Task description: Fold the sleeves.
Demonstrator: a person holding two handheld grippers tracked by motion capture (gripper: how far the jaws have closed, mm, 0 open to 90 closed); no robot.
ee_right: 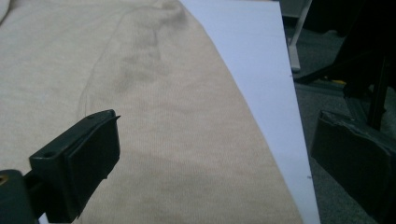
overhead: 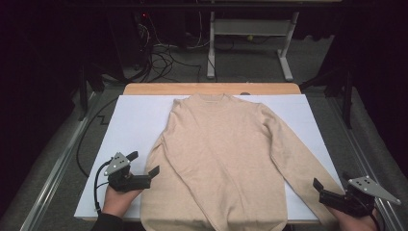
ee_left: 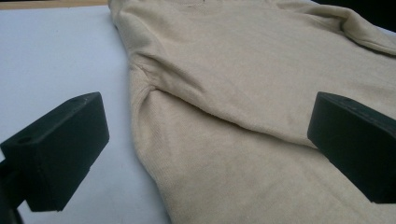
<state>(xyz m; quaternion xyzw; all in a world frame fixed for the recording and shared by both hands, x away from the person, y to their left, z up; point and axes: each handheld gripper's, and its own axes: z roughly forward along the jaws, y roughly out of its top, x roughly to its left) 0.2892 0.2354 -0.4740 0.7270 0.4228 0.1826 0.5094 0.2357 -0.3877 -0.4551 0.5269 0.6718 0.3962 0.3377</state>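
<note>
Sweater (overhead: 221, 159) lies flat, not folded yet; both claws, left (overhead: 144, 168) and right (overhead: 321, 188), wait wide open, holding nothing.

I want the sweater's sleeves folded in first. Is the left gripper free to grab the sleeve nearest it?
Probably yes: the left gripper is open beside the sleeve, with nothing between them.

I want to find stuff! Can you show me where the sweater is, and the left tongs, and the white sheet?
sweater (overhead: 219, 154), high view, middle of its chest.
left tongs (overhead: 142, 168), high view, gap between the two open black tips.
white sheet (overhead: 137, 125), high view, bare part left of the sweater.
</note>
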